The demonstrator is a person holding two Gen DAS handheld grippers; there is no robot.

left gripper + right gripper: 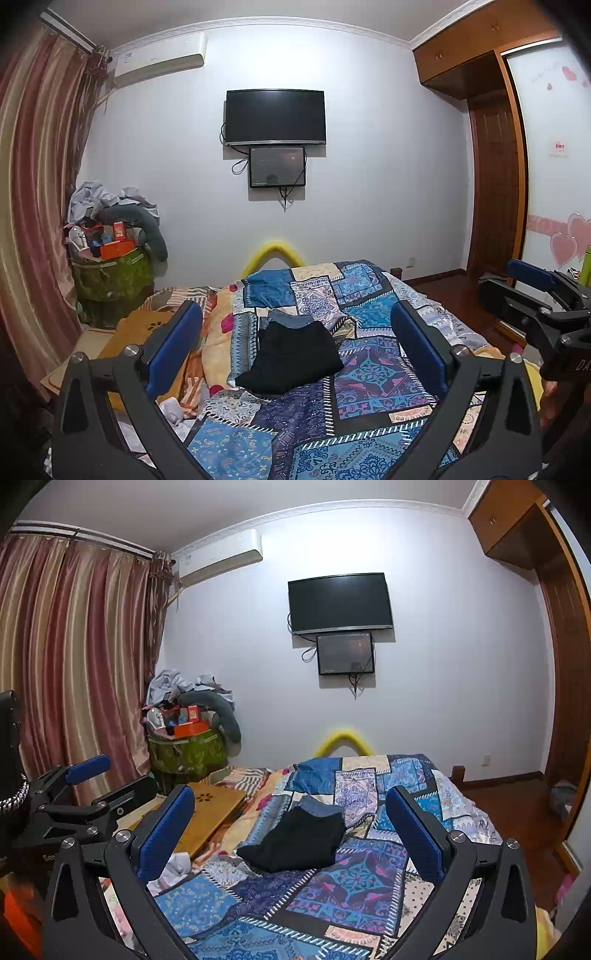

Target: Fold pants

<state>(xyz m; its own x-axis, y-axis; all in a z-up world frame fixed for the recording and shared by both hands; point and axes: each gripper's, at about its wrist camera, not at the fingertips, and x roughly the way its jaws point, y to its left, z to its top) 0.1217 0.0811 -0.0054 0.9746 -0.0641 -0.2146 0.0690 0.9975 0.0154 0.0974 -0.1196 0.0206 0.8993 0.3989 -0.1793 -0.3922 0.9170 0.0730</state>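
Black pants [295, 360] lie folded into a compact pile on the patchwork bedspread [373, 373], partly on top of a folded blue denim garment [286, 318]. My left gripper [295, 328] is open and empty, held above the bed, well short of the pants. My right gripper [290, 814] is open and empty too, held beside it at about the same height; the black pants [299, 843] and denim [317, 805] show between its fingers. The right gripper also shows at the right edge of the left wrist view [535, 291], and the left gripper at the left edge of the right wrist view [92, 786].
A wooden lap table [210, 812] rests on the bed's left side. A white crumpled cloth [177, 867] lies near it. A green hamper piled with clutter [188, 746] stands by the curtain [74, 664]. A TV [340, 603] hangs on the far wall. A wardrobe [495, 166] stands right.
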